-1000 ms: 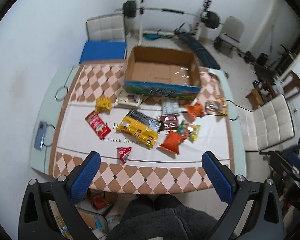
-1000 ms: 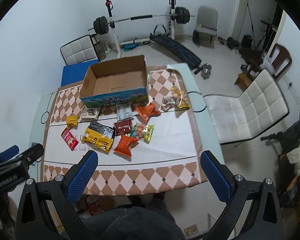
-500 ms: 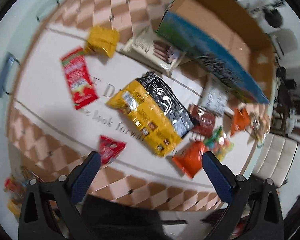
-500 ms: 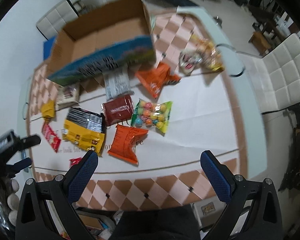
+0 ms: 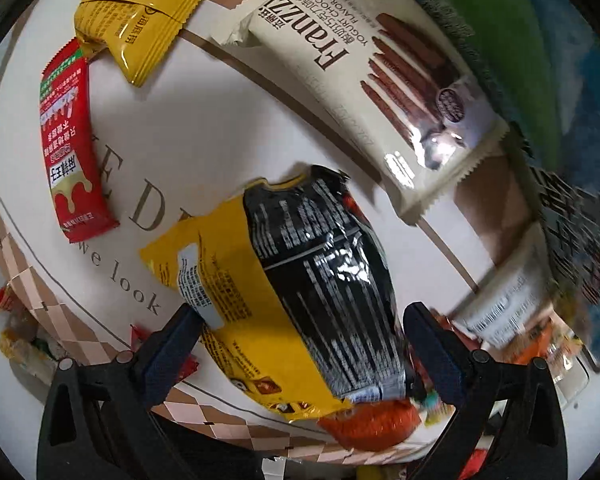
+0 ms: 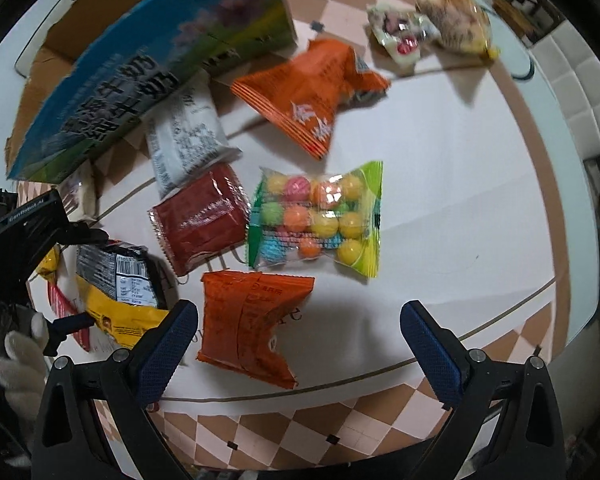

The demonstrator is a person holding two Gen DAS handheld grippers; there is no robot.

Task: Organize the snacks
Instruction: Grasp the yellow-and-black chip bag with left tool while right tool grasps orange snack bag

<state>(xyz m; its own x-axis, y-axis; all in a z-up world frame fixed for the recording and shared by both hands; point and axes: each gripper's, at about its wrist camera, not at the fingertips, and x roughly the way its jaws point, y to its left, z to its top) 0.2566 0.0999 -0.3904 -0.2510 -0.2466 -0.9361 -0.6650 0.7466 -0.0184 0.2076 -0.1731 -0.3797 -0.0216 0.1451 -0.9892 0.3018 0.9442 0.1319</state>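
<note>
My left gripper (image 5: 300, 344) is open, its jaws on either side of a large yellow and black snack bag (image 5: 300, 280); whether the pads touch it I cannot tell. Beyond it lie a cream Franzzi cookie pack (image 5: 380, 76), a yellow packet (image 5: 140, 12) and a red bar (image 5: 70, 144). My right gripper (image 6: 298, 344) is open, low over an orange packet (image 6: 248, 324) near its left finger. A candy-ball bag (image 6: 320, 220), a dark red packet (image 6: 200, 216), a white packet (image 6: 184, 136) and another orange packet (image 6: 308, 92) lie beyond. The cardboard box (image 6: 148, 68) stands behind.
Two more snack bags (image 6: 432, 24) lie at the far right of the table. The left gripper (image 6: 24, 248) shows at the left edge of the right wrist view. A white padded chair (image 6: 580, 80) stands to the right of the table (image 6: 460, 240).
Both grippers have dropped from high above the table to close over the snacks. The left has come down around the yellow and black bag; the right has come down by the orange packet.
</note>
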